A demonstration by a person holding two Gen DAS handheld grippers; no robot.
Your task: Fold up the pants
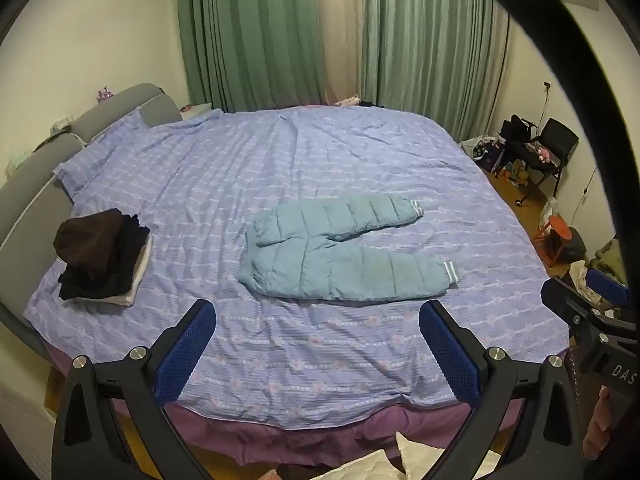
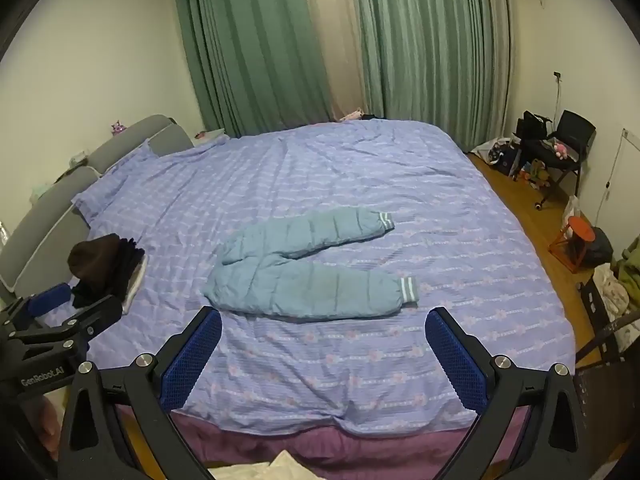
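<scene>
Light blue quilted pants (image 1: 340, 252) lie flat on the bed (image 1: 280, 344), waist to the left, both legs spread apart and pointing right with striped cuffs. They also show in the right wrist view (image 2: 304, 272). My left gripper (image 1: 318, 312) is open and empty, held above the bed's near edge, short of the pants. My right gripper (image 2: 323, 318) is open and empty, just in front of the lower leg. The right gripper shows at the right edge of the left wrist view (image 1: 588, 304); the left gripper shows at the left of the right wrist view (image 2: 52, 308).
A stack of folded dark clothes (image 1: 100, 260) sits on the bed's left side near the grey headboard (image 1: 36, 184). A pillow (image 1: 100, 156) lies at the far left. Green curtains (image 1: 248, 36) hang behind. A chair with clutter (image 1: 540, 152) and an orange stool (image 1: 554, 232) stand on the right floor.
</scene>
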